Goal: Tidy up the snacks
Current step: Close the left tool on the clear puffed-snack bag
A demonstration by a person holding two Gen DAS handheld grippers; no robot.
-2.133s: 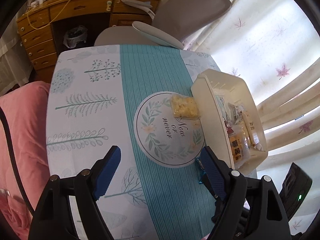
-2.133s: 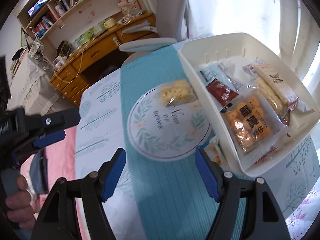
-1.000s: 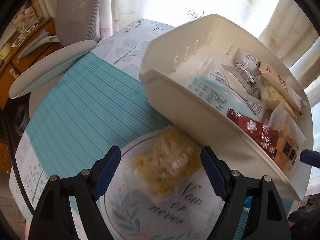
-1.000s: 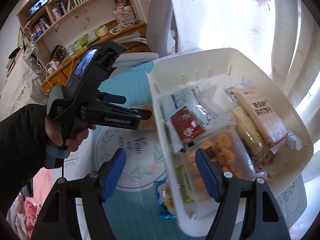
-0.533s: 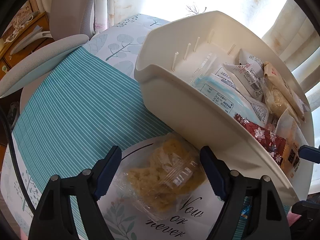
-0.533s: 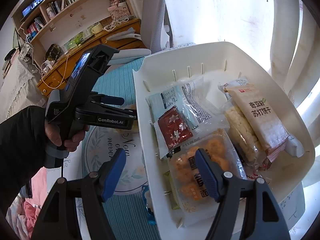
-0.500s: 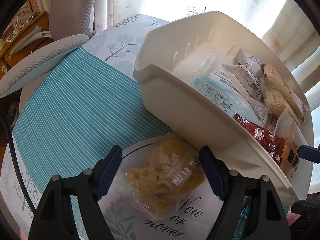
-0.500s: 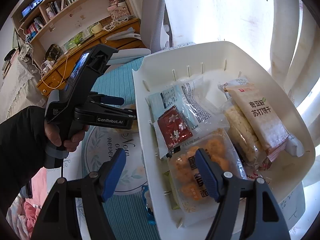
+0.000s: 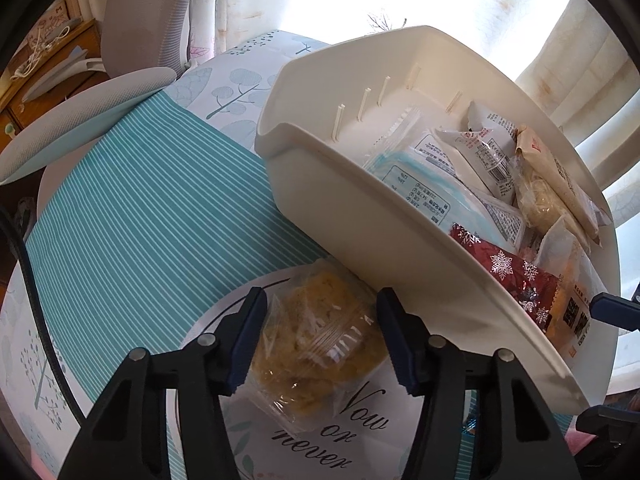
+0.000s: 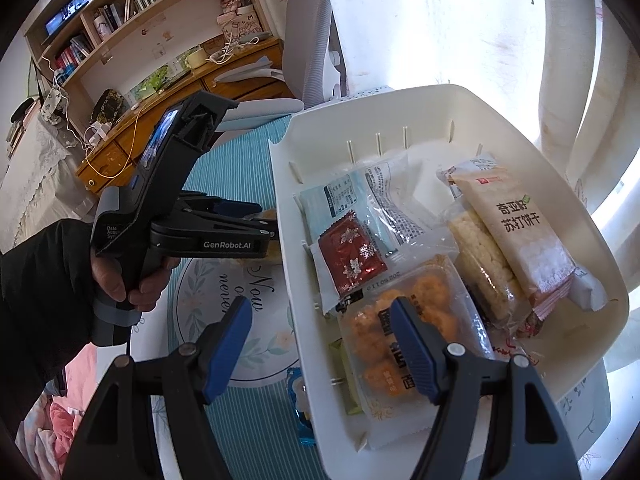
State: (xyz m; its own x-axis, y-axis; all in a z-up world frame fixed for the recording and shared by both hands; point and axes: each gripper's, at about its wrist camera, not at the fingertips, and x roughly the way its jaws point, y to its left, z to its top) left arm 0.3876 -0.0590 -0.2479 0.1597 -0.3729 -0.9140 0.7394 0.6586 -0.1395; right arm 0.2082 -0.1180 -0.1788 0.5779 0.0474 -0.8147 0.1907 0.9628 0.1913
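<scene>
We had just been closing our left gripper [image 9: 320,334] around the clear bag of yellow snack [image 9: 316,340] on the tablecloth [image 9: 152,216] beside the white bin [image 9: 360,208], ready to lift it in; whether the pads pressed it was unclear. Our right gripper [image 10: 320,344] waited spread and empty above the bin's near wall.

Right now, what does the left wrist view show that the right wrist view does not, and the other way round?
Only the left wrist view shows the yellow snack packet whole, between the fingers of the left claw, whose jaws have just been closing. Only the right wrist view shows the hand on that claw, the bookshelf and the orange snack pack under the right claw. Both show the white basket and the red snowflake packet.
</scene>
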